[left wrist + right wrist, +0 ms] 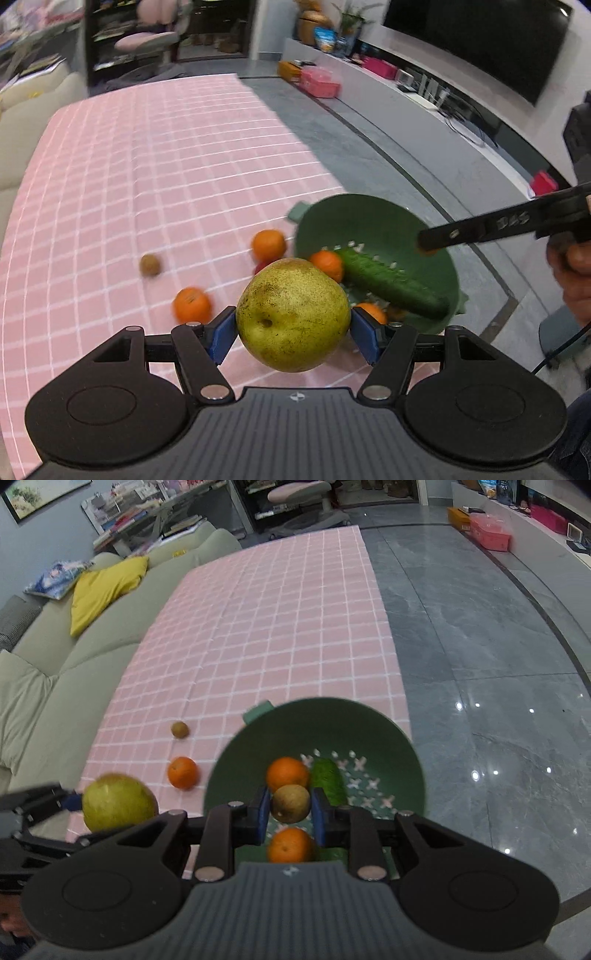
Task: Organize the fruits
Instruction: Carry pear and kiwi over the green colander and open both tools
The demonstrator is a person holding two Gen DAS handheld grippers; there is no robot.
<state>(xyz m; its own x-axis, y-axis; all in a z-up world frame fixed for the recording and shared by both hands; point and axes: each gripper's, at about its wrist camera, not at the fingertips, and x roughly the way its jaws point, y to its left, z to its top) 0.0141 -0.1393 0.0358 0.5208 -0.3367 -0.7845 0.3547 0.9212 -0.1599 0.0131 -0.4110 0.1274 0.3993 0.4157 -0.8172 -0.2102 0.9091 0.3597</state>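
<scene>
Centrally placed: worktop (pixel 258 627) under pink checked cloth, beside a pale green sofa (pixel 55 672) with a yellow cushion (pixel 107 587) and a grey tiled floor (pixel 480 646).

Green colander bowl (pixel 258 746) near the worktop's near edge, rim tilted in the left wrist view. Inside: a dark green cucumber (pixel 391 284) lying across the perforated bottom, plus two oranges (pixel 287 774) (pixel 290 845).

Left tongs (pixel 293 328): clenched on a yellow-green pear (pixel 291 314), blue pads (pixel 223 338) pressing both flanks, pear clear of the cloth and just beside the bowl's rim.

Right tongs (pixel 290 806): clenched on a small brown kiwi (pixel 290 803), suspended above the bowl's interior, between the two oranges as seen from the right wrist. Holding hand (pixel 572 273) partly visible at the frame edge in the left wrist view.

On the cloth, outside the bowl: one orange (pixel 182 772) near the rim, a second orange (pixel 269 245) visible from the left wrist only, and a second small brown kiwi (pixel 180 730) farther off, apart from both.
</scene>
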